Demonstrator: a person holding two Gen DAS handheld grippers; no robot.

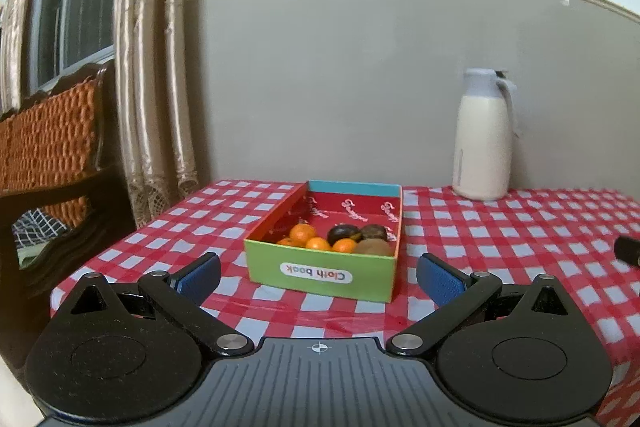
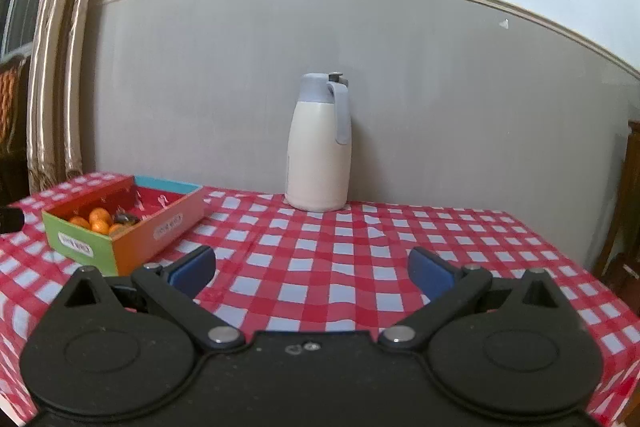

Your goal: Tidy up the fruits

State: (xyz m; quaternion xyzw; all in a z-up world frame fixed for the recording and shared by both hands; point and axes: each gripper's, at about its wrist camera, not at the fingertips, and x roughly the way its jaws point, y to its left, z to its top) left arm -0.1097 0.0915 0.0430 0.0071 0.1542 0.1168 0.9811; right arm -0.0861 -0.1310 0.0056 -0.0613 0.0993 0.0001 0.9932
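Orange mandarins (image 1: 310, 238) and darker fruits lay in the box (image 1: 324, 273) on the table (image 1: 500, 227), straight ahead of the released, empty left gripper (image 1: 318, 275), well left of the equally released right gripper (image 2: 312, 273), its long axis running away.

Both cameras sit low behind their own wide-spread fingers, looking level across the checked tablecloth (image 1: 500, 227) toward the grey wall. The left wrist view faces the box (image 1: 320, 273) squarely, just ahead between its fingers, with the jug (image 1: 482, 135) far off to the front right. The right wrist view faces the jug (image 2: 318, 147) straight ahead and well beyond its fingers, the box (image 2: 120, 227) near its left finger. Both views share box, jug, cloth and wall; the dark shape at each inner edge is possibly the other gripper.
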